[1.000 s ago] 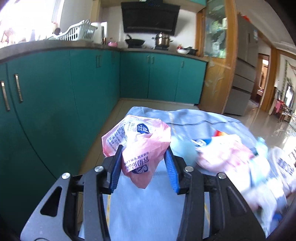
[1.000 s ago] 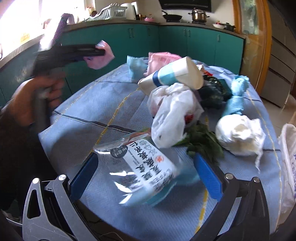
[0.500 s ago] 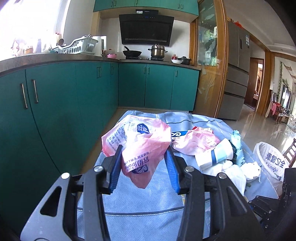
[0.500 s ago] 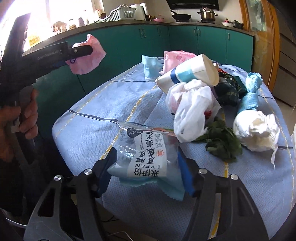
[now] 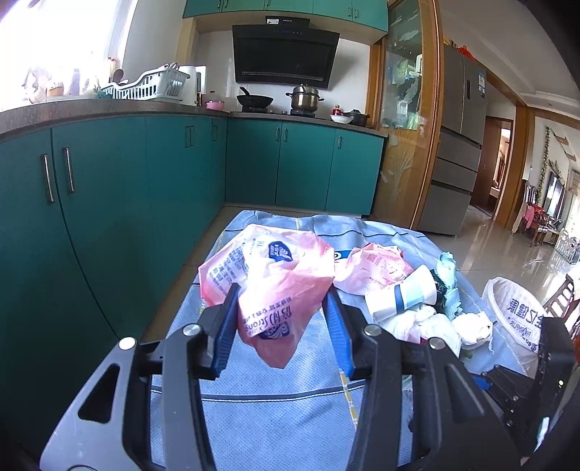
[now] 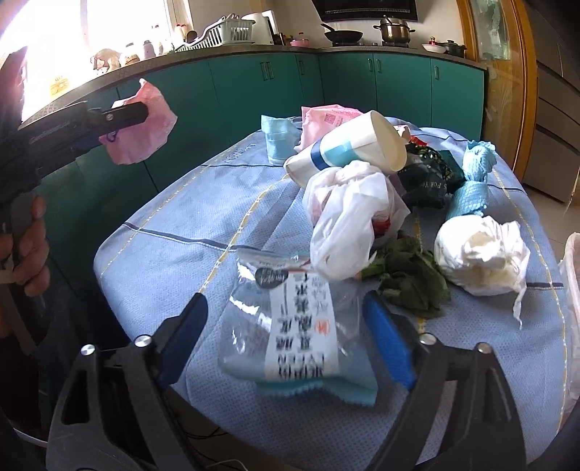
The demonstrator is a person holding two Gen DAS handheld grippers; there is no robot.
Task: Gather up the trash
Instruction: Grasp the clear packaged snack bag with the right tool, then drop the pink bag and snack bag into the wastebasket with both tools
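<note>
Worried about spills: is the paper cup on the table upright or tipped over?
Tipped over. The paper cup lies on its side atop the white plastic bag, open mouth facing right; nothing visibly spilled.

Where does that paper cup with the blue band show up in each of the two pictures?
Left wrist view: the paper cup lies on its side right of centre, behind the pink bag.
Right wrist view: the paper cup tops the pile, upper centre.
Shared landmark: the steel pot on the stove.
</note>
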